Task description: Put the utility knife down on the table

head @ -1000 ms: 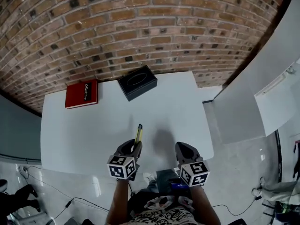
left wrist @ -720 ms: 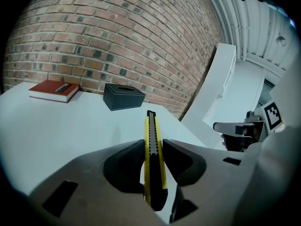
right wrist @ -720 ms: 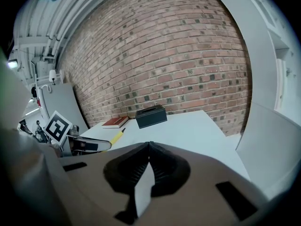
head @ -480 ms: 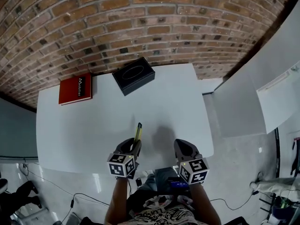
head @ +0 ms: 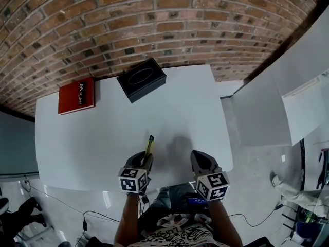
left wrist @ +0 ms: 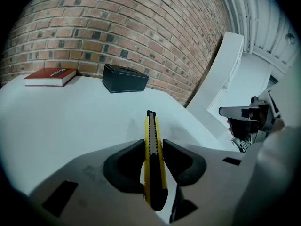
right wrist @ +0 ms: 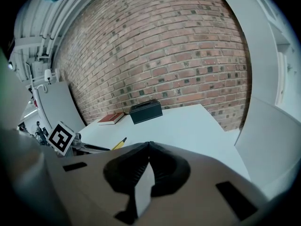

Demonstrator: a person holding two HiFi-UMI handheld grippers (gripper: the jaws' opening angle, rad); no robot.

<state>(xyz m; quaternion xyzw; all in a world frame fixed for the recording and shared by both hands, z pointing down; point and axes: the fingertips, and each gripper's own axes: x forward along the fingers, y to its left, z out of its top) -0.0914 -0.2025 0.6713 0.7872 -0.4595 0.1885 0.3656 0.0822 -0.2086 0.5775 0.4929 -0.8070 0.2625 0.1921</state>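
A yellow and black utility knife [left wrist: 151,145] sticks forward out of my left gripper [left wrist: 153,147], whose jaws are shut on its body. In the head view the utility knife [head: 148,146] points away from me, above the near part of the white table [head: 92,138], with the left gripper [head: 143,161] behind it. My right gripper [head: 198,161] hovers at the table's near edge to the right, jaws shut with nothing between them. From the right gripper view [right wrist: 148,147] the knife's tip [right wrist: 119,143] shows at the left.
A black box [head: 141,79] stands at the table's far edge, and a red book [head: 76,95] lies to its left. A brick wall [head: 154,19] rises behind the table. A white panel [head: 267,107] stands at the right.
Both grippers have held their places, with the knife still in the left one. The head view has tipped slightly, so the table and box sit higher in the frame.
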